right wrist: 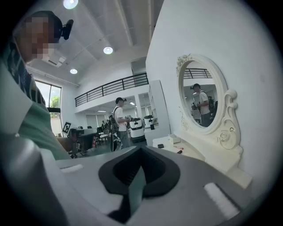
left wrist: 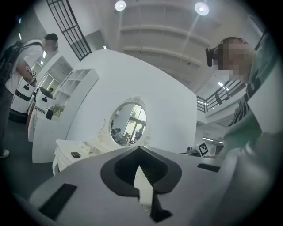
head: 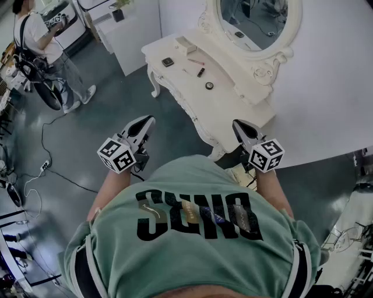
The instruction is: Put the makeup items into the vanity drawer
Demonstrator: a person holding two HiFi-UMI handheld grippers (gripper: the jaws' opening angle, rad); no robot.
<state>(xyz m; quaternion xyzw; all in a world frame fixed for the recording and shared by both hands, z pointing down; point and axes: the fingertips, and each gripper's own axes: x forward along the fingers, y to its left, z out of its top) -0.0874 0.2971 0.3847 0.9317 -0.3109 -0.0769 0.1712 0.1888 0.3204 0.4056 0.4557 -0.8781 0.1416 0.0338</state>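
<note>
Both left gripper (head: 148,120) and right gripper (head: 238,124) have jaws closed, empty; makeup items (head: 168,61) sit on vanity (head: 228,106).

vanity (head: 228,106): white painted, smooth | mirror (head: 256,17): glass | floor (head: 87,145): dark, glossy | shirt (head: 204,181): green cloth

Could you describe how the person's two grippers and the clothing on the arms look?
The left gripper and right gripper look alike: pale grey pointed jaws, dark-lined inside, each with a white cube bearing black square markers. The person wears a green T-shirt with short sleeves and dark lettering.
</note>
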